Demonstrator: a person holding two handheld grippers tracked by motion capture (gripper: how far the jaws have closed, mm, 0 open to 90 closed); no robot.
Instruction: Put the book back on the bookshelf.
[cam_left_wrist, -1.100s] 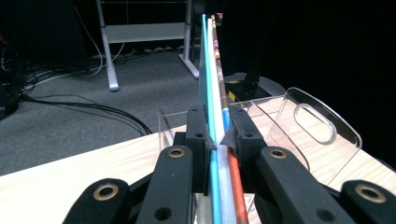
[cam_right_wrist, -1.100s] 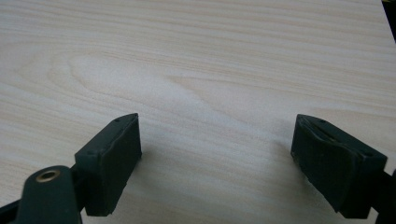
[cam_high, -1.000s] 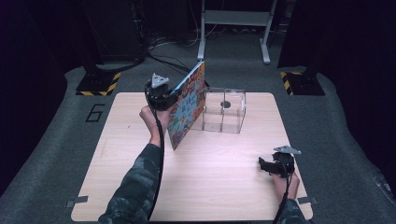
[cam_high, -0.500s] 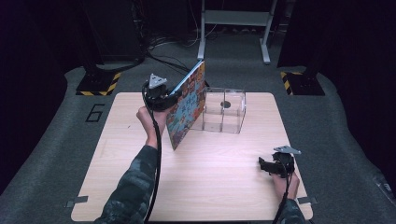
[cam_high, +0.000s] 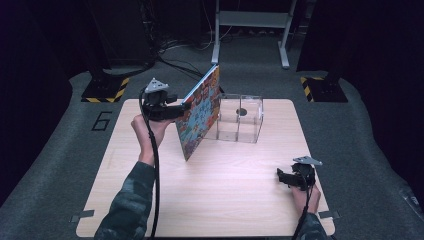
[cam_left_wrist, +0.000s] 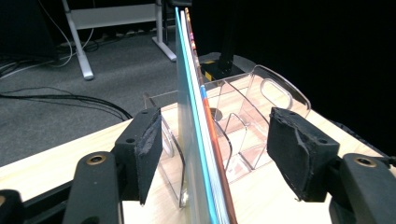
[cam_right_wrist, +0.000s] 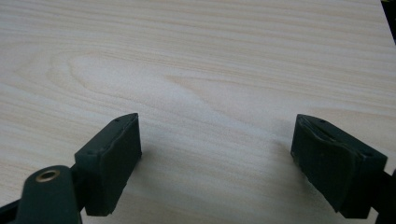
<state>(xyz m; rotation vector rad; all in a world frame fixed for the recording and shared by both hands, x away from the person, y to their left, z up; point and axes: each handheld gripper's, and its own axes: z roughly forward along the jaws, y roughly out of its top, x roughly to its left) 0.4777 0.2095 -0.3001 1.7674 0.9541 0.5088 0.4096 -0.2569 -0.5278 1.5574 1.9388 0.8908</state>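
- Left tongs have just been opening; the thin colourful picture book stands between the pads, untouched, leaning on the clear acrylic organiser.
- Right tongs spread, empty, near the pale wooden surface's near right corner.

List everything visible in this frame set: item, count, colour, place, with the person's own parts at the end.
Book: one, colourful cover, standing on edge, leaning on the left end of the organiser.
Organiser: one, clear plastic with compartments, far middle of the table.
Table: one, pale wood, on grey carpet.
Floor markers: two, black and yellow, beyond the far table corners.
Desk frame: one, grey metal, in the background.
Left tongs: one, black, at the book's left edge; jaws have just been opening and stand clear of the book on both sides.
Right tongs: one, black, open over bare table at near right.
Forearms: two, camouflage sleeves, entering from the bottom.
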